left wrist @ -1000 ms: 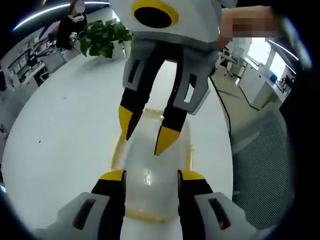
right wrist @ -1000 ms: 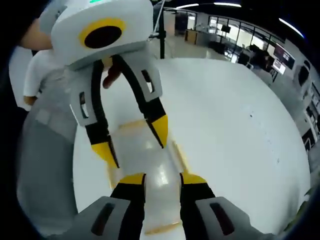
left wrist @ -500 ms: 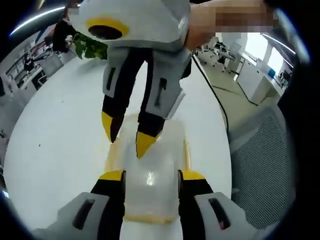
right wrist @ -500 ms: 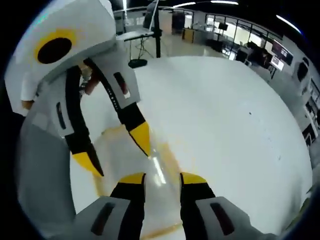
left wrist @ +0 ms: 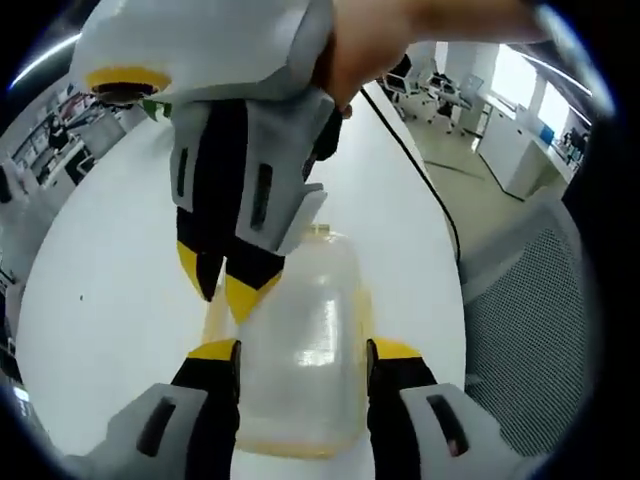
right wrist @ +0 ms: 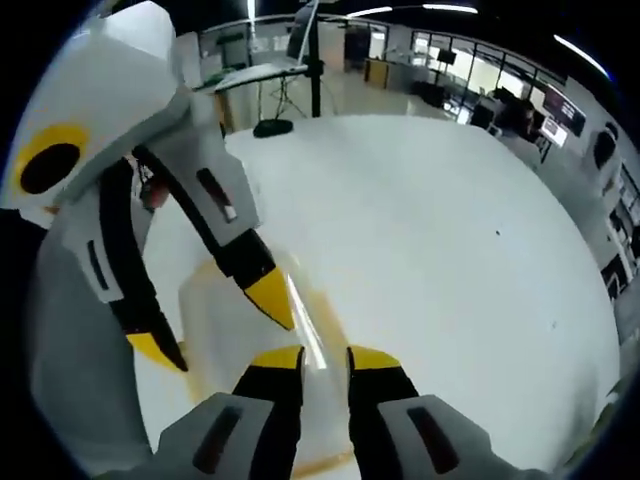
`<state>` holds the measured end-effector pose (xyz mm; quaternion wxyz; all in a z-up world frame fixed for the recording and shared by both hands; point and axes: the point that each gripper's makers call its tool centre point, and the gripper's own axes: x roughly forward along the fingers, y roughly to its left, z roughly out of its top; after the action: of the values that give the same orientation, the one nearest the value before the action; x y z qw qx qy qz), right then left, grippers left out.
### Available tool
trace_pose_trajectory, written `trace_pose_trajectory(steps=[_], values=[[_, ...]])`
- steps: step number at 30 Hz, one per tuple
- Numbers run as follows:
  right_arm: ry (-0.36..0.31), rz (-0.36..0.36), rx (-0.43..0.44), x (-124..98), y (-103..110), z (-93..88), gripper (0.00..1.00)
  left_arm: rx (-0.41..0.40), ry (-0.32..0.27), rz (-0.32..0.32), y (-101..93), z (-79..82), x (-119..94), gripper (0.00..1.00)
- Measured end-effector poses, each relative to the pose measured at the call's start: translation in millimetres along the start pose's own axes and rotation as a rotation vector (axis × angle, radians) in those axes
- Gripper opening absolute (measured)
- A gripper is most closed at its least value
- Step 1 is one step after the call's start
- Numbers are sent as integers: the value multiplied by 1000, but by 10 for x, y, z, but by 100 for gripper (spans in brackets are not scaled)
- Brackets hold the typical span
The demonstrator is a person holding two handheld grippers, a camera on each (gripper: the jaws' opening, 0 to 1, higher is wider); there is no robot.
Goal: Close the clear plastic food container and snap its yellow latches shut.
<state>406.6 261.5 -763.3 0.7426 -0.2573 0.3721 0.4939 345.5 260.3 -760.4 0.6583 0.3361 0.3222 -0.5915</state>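
— Where is the clear plastic food container with yellow latches (left wrist: 300, 350) seen?

— It is seen on the round white desk (left wrist: 110, 270), near the desk's edge, with a grey mesh chair back (left wrist: 520, 330) beyond that edge. In the left gripper view the container is framed between the yellow-tipped jaws of the left tool (left wrist: 302, 352), and yellow trim is visible along the container's sides and lower end.

— How is the left tool set?

— Its jaws are spread, one at each long side of the container; whether the container's walls are touched cannot be told.

— And the right tool?

— In the left gripper view the right tool (left wrist: 226, 285) is seen coming down onto the container's far left corner, its two yellow tips drawn close together. Whether anything is pinched between them cannot be told. A hand (left wrist: 390, 40) is seen on its white body. In the right gripper view the right tool (right wrist: 325, 357) has only a narrow gap between its jaws, over the container (right wrist: 215, 310), where a bright streak of glare is seen.

— Is the left tool seen from that side?

— Yes. In the right gripper view the left tool (right wrist: 215, 325) is seen with its jaws spread across the container.

— What else is on the container's far side?

— Green leaves (left wrist: 155, 102), partly hidden behind the right tool.
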Motion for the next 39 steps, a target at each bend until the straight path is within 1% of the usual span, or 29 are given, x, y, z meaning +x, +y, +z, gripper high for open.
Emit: trace_pose_trajectory(steps=[2, 5, 7, 10, 12, 14, 15, 16, 17, 20, 23, 25, 26, 27, 30, 33, 35, 36, 37, 38, 39], values=[[-3, 2, 3, -2, 9, 1, 14, 3, -3, 17, -24, 18, 3, 49], [12, 24, 38, -3, 18, -5, 14, -5, 8, 38, -36, 32, 12, 49], [21, 37, 19, -3, 32, -9, 14, -5, 19, 59, -35, 40, 6, 49], [34, 69, 25, -6, 57, -9, 18, 15, 26, 79, -40, 51, -6, 49], [38, 81, 25, -7, 73, -13, 20, 13, 34, 89, -39, 44, -9, 50], [40, 80, 8, -11, 78, -9, 24, 12, 36, 97, -49, 44, -5, 55], [44, 78, 9, -12, 79, -13, 26, 23, 52, 112, -42, 17, 0, 58], [49, 83, 11, -14, 86, -21, 28, 33, 61, 115, -51, 1, 4, 58], [51, 85, 6, -12, 82, -22, 28, 47, 72, 114, -72, -17, 10, 56], [51, 91, -10, -25, 80, -7, 29, 52, 85, 131, -93, -32, 23, 56], [54, 128, -38, -19, 105, 29, 33, 73, 91, 171, -76, 1, 28, 59], [50, 167, -74, -8, 142, 50, 33, 87, 96, 192, -64, 17, 30, 61], [55, 170, -74, -3, 141, 46, 34, 100, 102, 200, -61, 17, 34, 61], [70, 206, -64, 14, 178, 27, 35, 120, 116, 224, -35, 8, 37, 62], [83, 228, -72, 50, 137, 24, 41, 127, 130, 245, -48, 12, 52, 64], [90, 280, -56, 64, 155, 22, 41, 122, 160, 264, -45, -24, 97, 63], [110, 324, -39, 72, 191, -20, 40, 131, 194, 270, -41, -81, 117, 63], [123, 333, -38, 83, 192, -44, 41, 126, 203, 276, -32, -98, 118, 62], [119, 331, -41, 95, 178, -46, 41, 119, 198, 275, -34, -99, 127, 63], [114, 344, -33, 94, 183, -43, 41, 115, 205, 280, -37, -111, 132, 63], [112, 352, -11, 99, 173, -47, 41, 110, 212, 283, -38, -128, 135, 63]])
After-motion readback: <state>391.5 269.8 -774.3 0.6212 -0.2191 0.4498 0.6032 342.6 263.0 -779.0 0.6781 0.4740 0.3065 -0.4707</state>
